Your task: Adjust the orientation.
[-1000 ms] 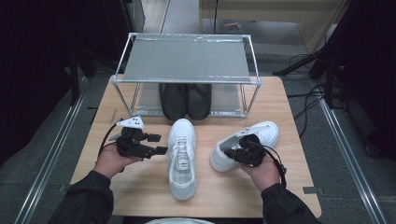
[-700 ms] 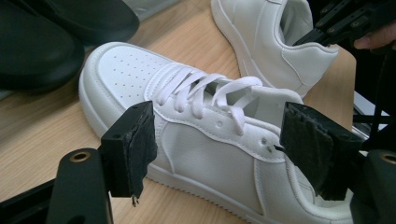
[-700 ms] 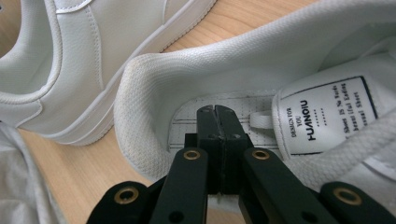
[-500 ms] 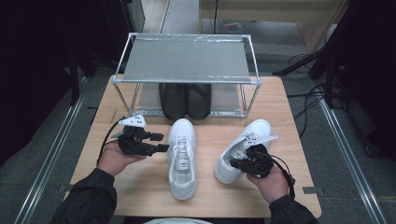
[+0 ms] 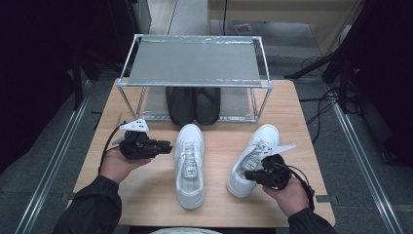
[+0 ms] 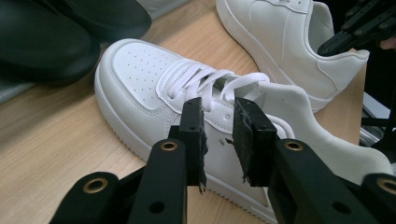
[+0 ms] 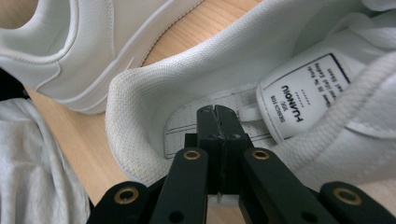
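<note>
In the high view, two white sneakers are sitting on the wooden table [image 5: 146, 195] in the lower half of the frame. The left sneaker [image 5: 190, 163] is lying at centre, toe pointing up toward the metal rack [image 5: 195, 61]. The right sneaker [image 5: 253, 158] is angling at lower right, its heel near the table's front edge. The left gripper [image 5: 163, 146] is hovering just left of the centre sneaker, with bare table stretching to the left edge. The right gripper [image 5: 249, 175] is sitting at the angled sneaker's heel. A pair of black shoes [image 5: 193, 105] is resting under the rack.

In the left gripper view, the left gripper [image 6: 219, 140] is showing a narrow gap; its jaws have just been closing, with nothing pressed between them. The left sneaker [image 6: 149, 88] is lying beyond, laces at centre frame, and the black shoes [image 6: 56, 32] are filling the upper left.

In the right gripper view, the right gripper [image 7: 217, 116] is standing with jaws fully together, pinching the rear collar of the right sneaker [image 7: 154, 107]. The left sneaker [image 7: 88, 46] is lying at upper left, a strip of table between them.
</note>
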Demonstrator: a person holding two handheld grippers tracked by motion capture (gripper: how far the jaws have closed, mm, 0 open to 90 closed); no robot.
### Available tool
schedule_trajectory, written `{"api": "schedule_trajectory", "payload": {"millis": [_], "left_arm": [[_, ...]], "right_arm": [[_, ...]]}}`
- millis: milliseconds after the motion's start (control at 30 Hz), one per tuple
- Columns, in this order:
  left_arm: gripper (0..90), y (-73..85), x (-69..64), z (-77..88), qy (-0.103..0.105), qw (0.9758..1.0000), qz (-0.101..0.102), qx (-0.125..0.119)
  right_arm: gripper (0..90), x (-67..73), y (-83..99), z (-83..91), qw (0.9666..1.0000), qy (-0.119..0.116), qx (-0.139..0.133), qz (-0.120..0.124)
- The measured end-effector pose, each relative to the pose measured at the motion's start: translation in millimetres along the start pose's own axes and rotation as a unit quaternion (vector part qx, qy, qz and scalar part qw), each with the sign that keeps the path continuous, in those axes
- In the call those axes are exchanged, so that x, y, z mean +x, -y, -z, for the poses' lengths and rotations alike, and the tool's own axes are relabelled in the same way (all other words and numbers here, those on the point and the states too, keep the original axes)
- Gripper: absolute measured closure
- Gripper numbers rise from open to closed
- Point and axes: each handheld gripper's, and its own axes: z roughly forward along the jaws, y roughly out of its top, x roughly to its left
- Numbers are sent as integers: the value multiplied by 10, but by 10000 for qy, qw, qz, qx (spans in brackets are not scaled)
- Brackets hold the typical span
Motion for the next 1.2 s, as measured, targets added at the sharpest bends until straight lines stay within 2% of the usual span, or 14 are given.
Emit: {"api": "schedule_trajectory", "payload": {"millis": [133,233,300,367,433,533,667,733,833,933,1100,1200], "left_arm": [[760,4,-13,-22,45,9999,-63,140],[757,13,20,-17,80,9999,28,111],[761,11,25,-13,73,9998,162,105],[763,6,33,-10,94,9996,234,109],[768,4,38,-9,111,9995,271,131],[768,6,44,-9,98,9995,287,127],[750,10,40,-12,105,9995,260,111],[751,7,37,-15,132,9994,287,145],[755,-8,10,-7,203,9993,302,60],[755,-12,19,1,211,9993,316,53],[774,-1,74,55,139,9990,433,25],[796,9,95,47,94,9986,504,132]], "right_arm": [[900,-8,67,82,10000,-13,26,-14],[900,6,97,161,10000,-3,-59,-11],[900,32,71,282,9994,-97,-337,32],[900,66,21,384,9981,-61,-600,144],[900,72,-40,472,9965,56,-807,218],[900,-20,-97,523,9952,269,-912,211],[900,-220,-117,502,9950,503,-862,61],[900,-338,-109,479,9948,615,-813,-89],[900,-504,-89,459,9934,780,-791,-293],[900,-665,-63,408,9924,837,-726,-527],[900,-765,-52,309,9927,942,-432,-614],[900,-784,-66,255,9935,861,-381,-638]]}}
